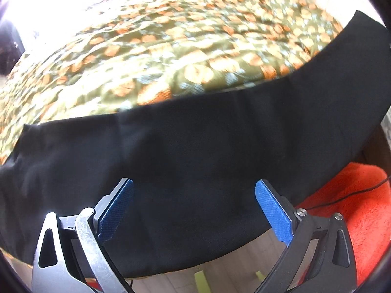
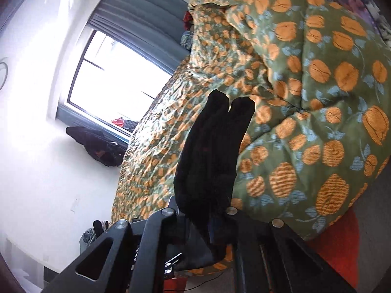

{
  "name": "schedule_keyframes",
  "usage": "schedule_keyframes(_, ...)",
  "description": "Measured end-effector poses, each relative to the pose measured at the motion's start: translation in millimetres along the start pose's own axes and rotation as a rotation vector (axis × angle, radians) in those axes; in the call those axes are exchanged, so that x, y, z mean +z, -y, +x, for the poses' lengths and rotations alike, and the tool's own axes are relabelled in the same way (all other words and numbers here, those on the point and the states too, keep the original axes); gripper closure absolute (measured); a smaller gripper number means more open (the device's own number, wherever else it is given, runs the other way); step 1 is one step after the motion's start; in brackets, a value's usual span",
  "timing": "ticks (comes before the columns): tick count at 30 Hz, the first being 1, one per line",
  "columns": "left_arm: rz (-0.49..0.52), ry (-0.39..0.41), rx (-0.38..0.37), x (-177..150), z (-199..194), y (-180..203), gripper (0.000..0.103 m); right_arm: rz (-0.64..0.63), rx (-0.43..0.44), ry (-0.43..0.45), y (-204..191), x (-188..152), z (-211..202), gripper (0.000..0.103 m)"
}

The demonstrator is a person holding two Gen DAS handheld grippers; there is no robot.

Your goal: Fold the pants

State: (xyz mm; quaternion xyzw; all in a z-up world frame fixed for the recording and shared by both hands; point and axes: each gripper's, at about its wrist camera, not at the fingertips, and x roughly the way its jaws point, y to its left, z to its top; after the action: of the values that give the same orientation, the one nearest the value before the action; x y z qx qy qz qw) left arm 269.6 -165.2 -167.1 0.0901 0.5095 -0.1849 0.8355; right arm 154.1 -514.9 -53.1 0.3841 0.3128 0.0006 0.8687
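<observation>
The black pants (image 1: 195,141) lie as a long band across the near edge of the bed, partly hanging over it. My left gripper (image 1: 194,195) is open, its blue pads (image 1: 272,210) spread wide just above the pants' near part, holding nothing. In the right wrist view my right gripper (image 2: 210,217) is shut on a bunched fold of the black pants (image 2: 212,151), which sticks up between the jaws and hides the fingertips. The gripper is tilted, above the bed.
The bed carries a green quilt with orange flowers (image 1: 171,48), also in the right wrist view (image 2: 305,97). An orange-red rug (image 1: 354,207) and a thin black cable lie on the floor at right. A window (image 2: 117,78) and white wall are to the left.
</observation>
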Motion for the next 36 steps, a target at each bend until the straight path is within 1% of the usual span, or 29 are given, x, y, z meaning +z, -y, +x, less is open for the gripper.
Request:
schedule_keyframes(2,-0.074,0.035,0.018,-3.8,-21.6,-41.6,0.003,-0.070,0.052,-0.017,-45.9,-3.3,16.0,0.092)
schedule_keyframes(5,-0.213,0.077,0.056,-21.4,-50.7,-109.2,0.003,-0.179,0.115,-0.067,-109.0,-28.4,53.7,0.092)
schedule_keyframes(8,-0.353,0.102,0.104,-52.3,-71.5,-170.1,0.003,-0.296,0.150,-0.144,-157.0,-79.1,106.1,0.092)
schedule_keyframes(10,-0.428,0.102,0.137,-76.2,-76.5,-204.3,0.003,-0.321,0.180,-0.205,-174.0,-123.8,147.2,0.091)
schedule_keyframes(11,-0.461,0.095,0.149,-87.6,-76.0,-220.2,0.003,-0.343,0.182,-0.229,-177.9,-148.3,167.6,0.090)
schedule_keyframes(12,-0.488,0.084,0.158,-99.1,-75.5,-230.3,0.003,-0.374,0.169,-0.257,-179.5,-174.2,187.5,0.081)
schedule_keyframes(13,-0.506,0.072,0.165,-111.2,-74.6,-237.3,0.003,-0.410,0.153,-0.310,-178.6,-199.4,208.3,0.056)
schedule_keyframes(14,-0.516,0.062,0.170,-124.1,-74.9,-238.5,0.003,-0.441,0.122,-0.386,-174.6,-223.7,227.4,0.041)
schedule_keyframes(15,-0.520,0.055,0.172,-134.5,-76.1,-242.1,0.003,-0.471,0.082,-0.443,-164.2,-242.9,238.7,0.030)
schedule_keyframes(16,-0.519,0.054,0.170,-141.9,-77.3,-240.4,0.003,-0.507,0.047,-0.470,-155.8,-257.3,240.5,0.030)
schedule_keyframes(17,-0.515,0.059,0.164,-146.9,-80.2,-235.7,0.003,-0.537,0.023,-0.480,-144.7,-264.8,233.7,0.030)
schedule_keyframes(19,-0.493,0.098,0.136,-154.4,-91.7,-222.2,0.003,-0.591,-0.003,-0.480,-129.4,-268.8,209.5,0.029)
schedule_keyframes(20,-0.472,0.132,0.112,-150.8,-95.2,-211.9,0.004,-0.630,-0.020,-0.464,-125.1,-269.3,190.8,0.029)
schedule_keyframes(21,-0.446,0.167,0.080,-147.2,-99.3,-200.5,0.005,-0.669,-0.042,-0.438,-120.6,-266.7,173.4,0.025)
schedule_keyframes(22,-0.413,0.196,0.034,-140.2,-101.0,-188.2,0.009,-0.697,-0.067,-0.407,-116.9,-265.0,156.0,0.019)
schedule_keyframes(23,-0.376,0.212,-0.023,-129.7,-99.4,-175.0,0.020,-0.706,-0.091,-0.372,-111.6,-260.0,141.7,0.016)
schedule_keyframes(24,-0.342,0.211,-0.078,-119.1,-94.6,-164.8,0.026,-0.700,-0.111,-0.336,-104.7,-256.2,125.6,0.013)
schedule_keyframes(25,-0.308,0.197,-0.125,-107.4,-87.3,-155.2,0.036,-0.680,-0.129,-0.304,-96.6,-250.9,112.9,0.012)
schedule_keyframes(26,-0.277,0.183,-0.151,-96.6,-79.8,-144.6,0.045,-0.645,-0.148,-0.277,-89.4,-244.9,104.2,0.011)
schedule_keyframes(27,-0.249,0.170,-0.155,-87.7,-70.7,-136.8,0.049,-0.602,-0.162,-0.254,-82.3,-238.4,98.8,0.011)
schedule_keyframes(28,-0.225,0.154,-0.147,-78.5,-60.7,-132.3,0.056,-0.561,-0.169,-0.233,-76.2,-231.0,95.4,0.011)
schedule_keyframes(30,-0.192,0.108,-0.125,-68.0,-40.8,-125.4,0.062,-0.507,-0.181,-0.185,-67.8,-217.7,91.8,0.011)
schedule_keyframes(31,-0.182,0.089,-0.115,-69.0,-34.6,-122.1,0.065,-0.495,-0.189,-0.167,-64.4,-212.9,90.6,0.011)
schedule_keyframes(33,-0.172,0.064,-0.093,-69.9,-26.8,-117.7,0.066,-0.481,-0.195,-0.160,-59.5,-207.8,89.1,0.011)
schedule_keyframes(36,-0.190,0.053,-0.095,-72.5,-24.7,-118.9,0.066,-0.452,-0.193,-0.165,-54.1,-202.5,89.2,0.011)
